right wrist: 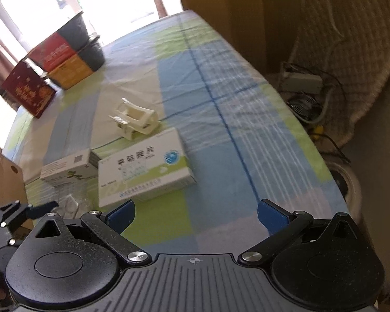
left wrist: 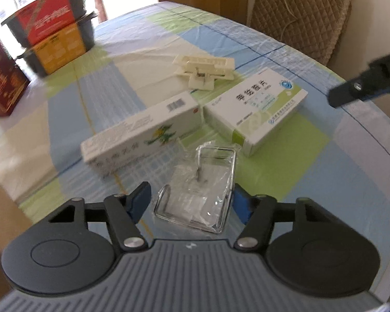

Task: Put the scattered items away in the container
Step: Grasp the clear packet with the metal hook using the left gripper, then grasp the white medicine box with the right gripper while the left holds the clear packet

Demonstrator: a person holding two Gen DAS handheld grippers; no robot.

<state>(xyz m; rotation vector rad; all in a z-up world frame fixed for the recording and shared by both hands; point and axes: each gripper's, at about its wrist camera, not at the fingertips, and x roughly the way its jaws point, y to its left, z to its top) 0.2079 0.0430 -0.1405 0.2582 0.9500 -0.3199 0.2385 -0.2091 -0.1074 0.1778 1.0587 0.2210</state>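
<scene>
My left gripper (left wrist: 191,204) is open, its blue pads on either side of a clear plastic packet holding a bent metal wire hook (left wrist: 197,179), which lies on the checked tablecloth. Beyond the packet lie a long white box with a green figure (left wrist: 140,135), a white and green medicine box (left wrist: 257,109) and a cream plastic clip (left wrist: 205,70). My right gripper (right wrist: 196,215) is open over bare cloth with nothing between its fingers. The medicine box (right wrist: 143,174) is just ahead of its left finger. A brown cardboard box (right wrist: 5,179) stands at the left edge.
Two stacked black bowls with red and yellow sleeves (left wrist: 52,33) and a dark red box (left wrist: 2,80) stand at the table's far left. A cushioned chair (left wrist: 299,13) is behind the table. To the right, the table edge (right wrist: 312,143) drops to a power strip and cables (right wrist: 301,83).
</scene>
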